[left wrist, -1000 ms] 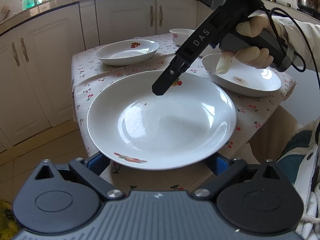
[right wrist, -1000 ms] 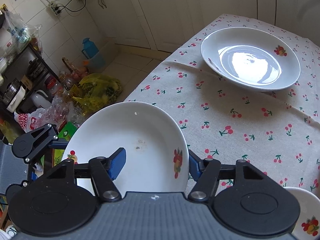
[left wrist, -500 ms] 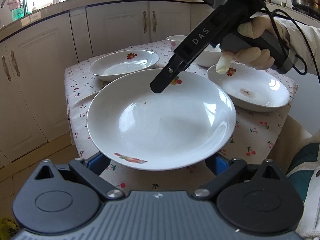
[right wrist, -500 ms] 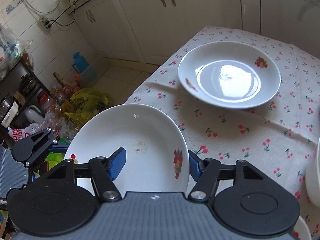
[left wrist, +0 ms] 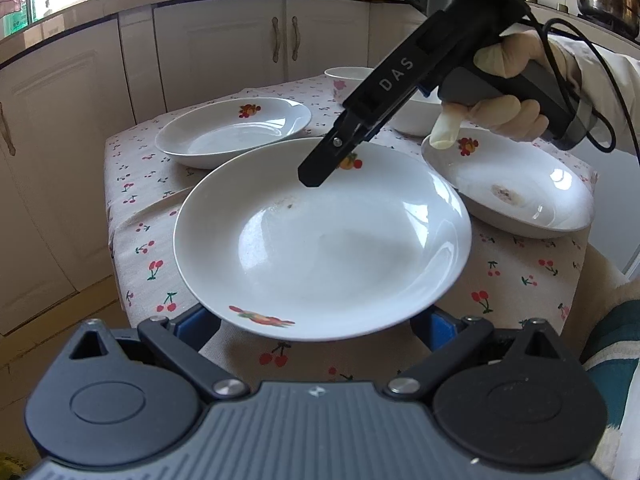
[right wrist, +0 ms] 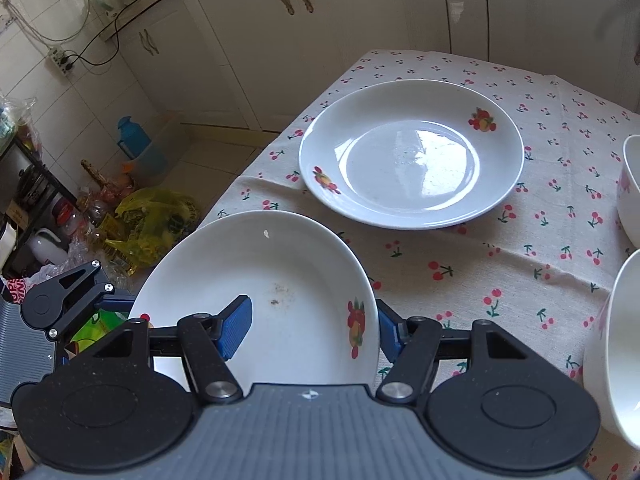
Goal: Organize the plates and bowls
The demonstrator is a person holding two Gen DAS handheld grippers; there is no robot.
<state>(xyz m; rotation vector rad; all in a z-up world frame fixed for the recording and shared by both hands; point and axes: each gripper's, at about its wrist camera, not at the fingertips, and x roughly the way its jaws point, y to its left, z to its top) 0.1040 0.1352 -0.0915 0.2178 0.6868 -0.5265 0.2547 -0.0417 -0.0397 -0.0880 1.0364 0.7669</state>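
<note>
On the right gripper (left wrist: 320, 172), white letters read "DAS".

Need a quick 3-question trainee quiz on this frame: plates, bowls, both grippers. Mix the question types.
1. True or false: the held plate is gripped by both the left gripper and the right gripper.
2. How many plates rest on the tablecloth? A) one B) two C) three
3. Fill in: the plate by the person's gloved hand has a brown ____ inside.

Key: 1 true; 2 B, the far plate and the stained plate; 3 stain.
</note>
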